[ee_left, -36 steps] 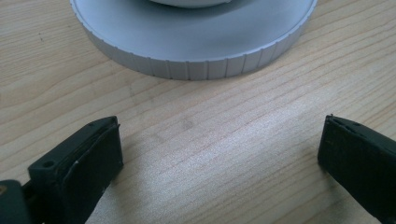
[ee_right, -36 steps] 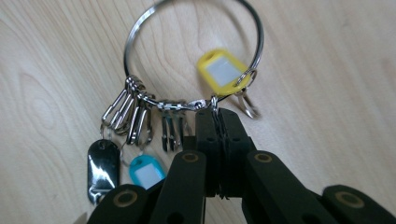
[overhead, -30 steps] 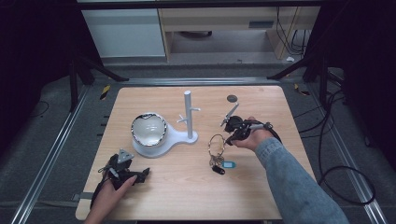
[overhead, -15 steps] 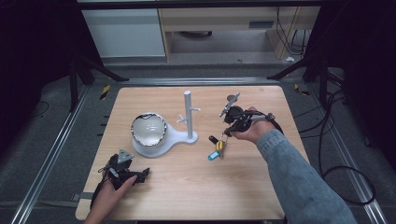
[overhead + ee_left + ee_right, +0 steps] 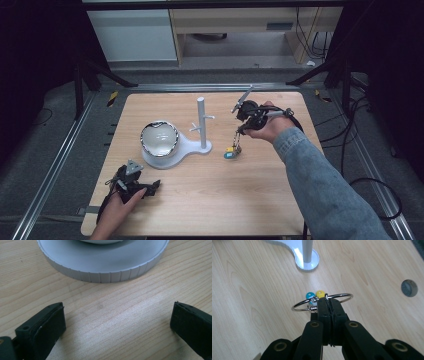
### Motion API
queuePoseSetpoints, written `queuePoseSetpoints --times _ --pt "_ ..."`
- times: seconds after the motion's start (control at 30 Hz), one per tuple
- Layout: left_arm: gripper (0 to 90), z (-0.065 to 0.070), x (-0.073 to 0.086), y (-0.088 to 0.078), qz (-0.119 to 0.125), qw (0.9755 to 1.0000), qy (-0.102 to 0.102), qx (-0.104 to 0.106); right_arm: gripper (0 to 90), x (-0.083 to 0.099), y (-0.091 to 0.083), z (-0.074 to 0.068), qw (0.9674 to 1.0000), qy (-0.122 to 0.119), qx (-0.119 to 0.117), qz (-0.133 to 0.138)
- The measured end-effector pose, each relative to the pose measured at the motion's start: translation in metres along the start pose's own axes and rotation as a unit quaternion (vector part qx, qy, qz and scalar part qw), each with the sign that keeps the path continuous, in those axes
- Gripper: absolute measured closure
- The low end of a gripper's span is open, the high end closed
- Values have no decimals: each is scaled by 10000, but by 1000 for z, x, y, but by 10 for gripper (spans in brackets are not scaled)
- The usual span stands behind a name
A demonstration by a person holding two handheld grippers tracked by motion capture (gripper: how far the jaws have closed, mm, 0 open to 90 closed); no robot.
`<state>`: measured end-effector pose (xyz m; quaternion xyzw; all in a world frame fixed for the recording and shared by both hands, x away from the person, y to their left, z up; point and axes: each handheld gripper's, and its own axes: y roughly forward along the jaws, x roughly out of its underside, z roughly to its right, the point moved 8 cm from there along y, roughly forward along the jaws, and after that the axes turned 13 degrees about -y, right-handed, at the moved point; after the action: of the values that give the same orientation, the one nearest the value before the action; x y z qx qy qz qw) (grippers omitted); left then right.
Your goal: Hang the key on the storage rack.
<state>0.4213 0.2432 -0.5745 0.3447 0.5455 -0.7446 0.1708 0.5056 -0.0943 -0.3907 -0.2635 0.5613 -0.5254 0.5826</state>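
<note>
Right jaws: we see the right gripper [image 5: 329,305] pressed together on the wire of the key ring [image 5: 322,302], which passes between the two black tips.
Left jaws: the left gripper [image 5: 117,322] stands wide apart, bare wood between its pads and nothing touching them.
Key ring: lifted off the table [image 5: 200,200], hanging below the right gripper [image 5: 240,131] in the high view, to the right of the stand's post.
Keys: a blue-capped key [image 5: 309,295] and a yellow-capped key [image 5: 320,293] dangle from the ring; in the high view they hang low, near the wood, and we cannot tell whether they touch it.
Right hand: we see the right hand [image 5: 267,125] held above the far right part of the table, its denim sleeve [image 5: 320,185] running in from the bottom right.
Left hand: the left hand [image 5: 120,205] rests near the front left edge with the left gripper [image 5: 150,186] low over the wood, pointing towards the stand's round base.
Stand: a white stand [image 5: 187,147] with an upright post [image 5: 202,120] and short pegs; its round end carries a shiny bowl [image 5: 159,138].
Stand from the left gripper: the ribbed rim of the round base [image 5: 105,275] lies just ahead of the open jaws, apart from them.
Grey disc: a small round grey disc [image 5: 409,288] sits in the table to the right of the held ring.
</note>
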Motion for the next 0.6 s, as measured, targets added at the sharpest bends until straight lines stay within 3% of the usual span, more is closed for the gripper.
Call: queuePoseSetpoints --times 0.6 --pt "0 0 0 0 -6 10000 0 -1 887 -24 -35 13 9995 -112 268 132"
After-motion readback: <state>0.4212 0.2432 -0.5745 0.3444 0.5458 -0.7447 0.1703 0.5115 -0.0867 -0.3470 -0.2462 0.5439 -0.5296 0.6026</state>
